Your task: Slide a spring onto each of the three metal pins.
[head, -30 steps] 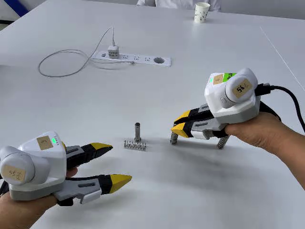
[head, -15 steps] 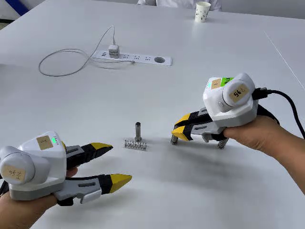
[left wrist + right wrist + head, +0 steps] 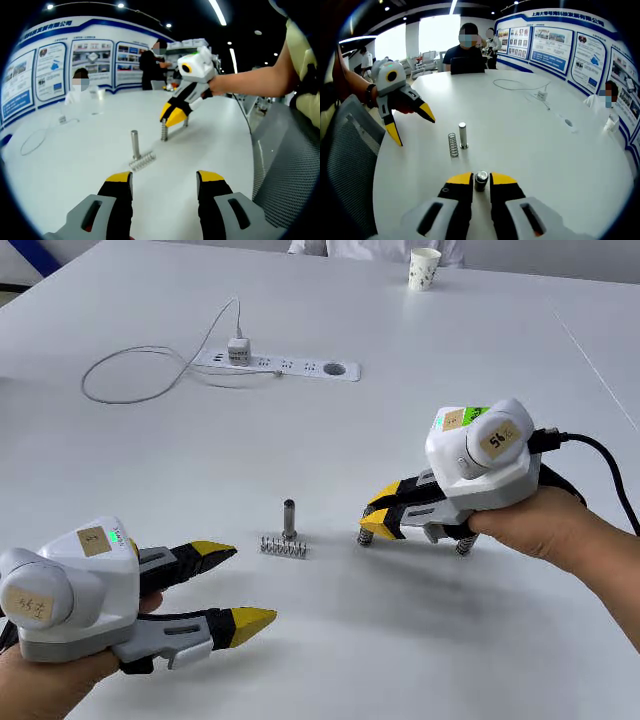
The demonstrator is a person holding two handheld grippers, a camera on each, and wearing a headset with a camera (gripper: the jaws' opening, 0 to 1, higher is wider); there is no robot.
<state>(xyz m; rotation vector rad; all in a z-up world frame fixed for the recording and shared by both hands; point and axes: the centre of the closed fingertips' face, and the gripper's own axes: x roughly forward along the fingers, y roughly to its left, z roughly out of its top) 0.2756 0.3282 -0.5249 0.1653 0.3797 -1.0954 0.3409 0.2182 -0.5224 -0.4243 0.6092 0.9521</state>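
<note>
Between the right hand-held gripper's tips stands a cylindrical metal pin

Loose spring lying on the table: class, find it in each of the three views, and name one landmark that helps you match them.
Head view: the loose spring lies flat near the centre of the table.
Left gripper view: near the centre, above the left jaw.
Right gripper view: left of centre, lying lengthwise away from the camera.
Shared landmark: the bare upright pin standing right beside it.
</note>
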